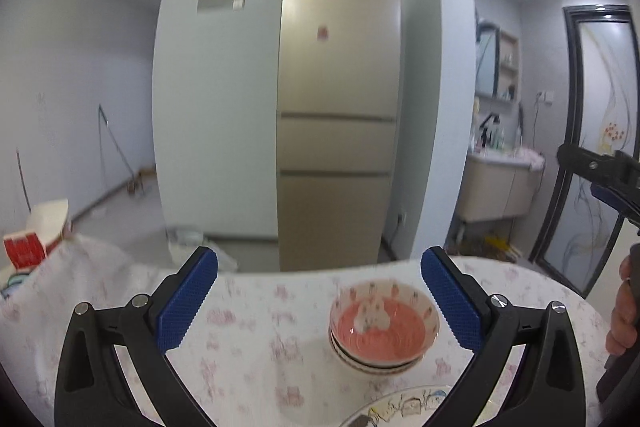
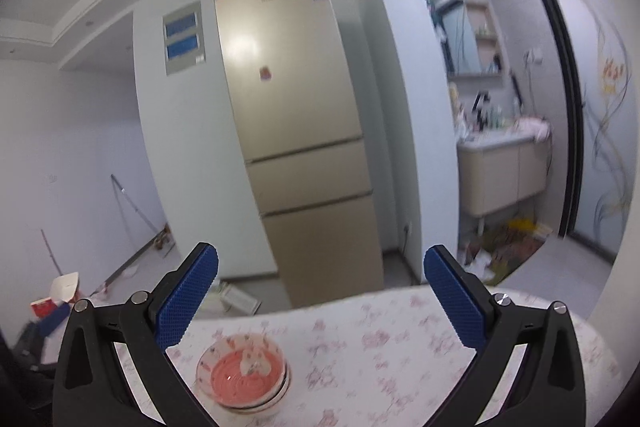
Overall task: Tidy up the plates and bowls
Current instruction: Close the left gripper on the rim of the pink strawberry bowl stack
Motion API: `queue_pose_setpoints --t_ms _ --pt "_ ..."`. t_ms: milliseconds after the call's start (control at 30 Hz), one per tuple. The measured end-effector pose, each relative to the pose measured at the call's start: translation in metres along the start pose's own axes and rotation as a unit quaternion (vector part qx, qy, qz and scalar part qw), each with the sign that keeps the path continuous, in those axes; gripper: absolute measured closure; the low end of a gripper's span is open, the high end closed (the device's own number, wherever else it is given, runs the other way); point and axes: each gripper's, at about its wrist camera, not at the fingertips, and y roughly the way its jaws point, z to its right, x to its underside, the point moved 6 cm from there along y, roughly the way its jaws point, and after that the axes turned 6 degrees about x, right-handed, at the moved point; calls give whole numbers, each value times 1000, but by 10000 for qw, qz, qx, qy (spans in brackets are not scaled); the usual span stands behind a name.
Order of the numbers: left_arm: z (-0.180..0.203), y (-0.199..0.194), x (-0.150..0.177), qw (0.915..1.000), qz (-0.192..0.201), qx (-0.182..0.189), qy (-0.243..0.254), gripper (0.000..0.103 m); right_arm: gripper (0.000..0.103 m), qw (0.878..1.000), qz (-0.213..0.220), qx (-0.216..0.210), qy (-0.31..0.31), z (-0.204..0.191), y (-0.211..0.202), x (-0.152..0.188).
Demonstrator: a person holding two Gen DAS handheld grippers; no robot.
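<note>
A stack of bowls (image 1: 383, 329) with a pink inside and a cartoon figure stands on the floral tablecloth (image 1: 248, 339). It also shows in the right wrist view (image 2: 243, 375). The rim of a patterned plate (image 1: 404, 407) lies just in front of the bowls. My left gripper (image 1: 319, 301) is open and empty, above the table, with the bowls near its right finger. My right gripper (image 2: 321, 301) is open and empty, with the bowls near its left finger. The right gripper also shows at the right edge of the left wrist view (image 1: 600, 175).
A gold fridge (image 1: 338, 107) stands beyond the table's far edge. A red and white box (image 1: 36, 239) sits at the far left. A washbasin cabinet (image 2: 504, 167) and a glass door (image 2: 600, 99) are at the right.
</note>
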Motion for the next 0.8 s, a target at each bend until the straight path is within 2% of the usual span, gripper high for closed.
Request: queue_pose_setpoints --t_ms 100,200,267,400,467,500,533,600,633,700,733,800 --pt "9 8 -23 9997 -171 -68 157 0 0 9999 -120 -8 -5 -8 7 -5" --pt "20 10 -57 9988 0 -280 403 0 0 9987 -472 -179 -15 -23 21 -16" --pt "18 5 -69 9990 209 -292 253 0 0 9982 -546 -238 -44 -29 26 -16" --pt "0 10 -56 9989 258 -385 108 0 0 9985 -544 32 -101 -26 41 9" --pt "-13 26 -45 9982 156 -577 58 1 6 9969 -753 126 -206 -26 59 21" --pt "-19 35 -40 9981 38 -611 -44 9 9 9954 -910 150 -262 -26 68 29" --pt "-24 46 -35 9985 -133 -490 -221 17 9 9946 -988 131 -280 -27 73 34" --pt "-32 66 -22 9963 -519 -84 -687 17 10 9918 -1213 66 -404 -31 84 48" --pt "-35 74 -16 9944 -688 -14 -807 17 11 9894 -1369 -1 -476 -33 90 56" --pt "-36 91 -3 9905 -1091 48 -835 17 11 9853 -1632 -183 -461 -37 100 70" --pt "-34 103 8 9858 -1486 93 -776 17 11 9828 -1782 -316 -376 -39 105 77" --pt "-29 119 24 9765 -1995 168 -796 17 11 9764 -2100 -489 -135 -38 116 93"
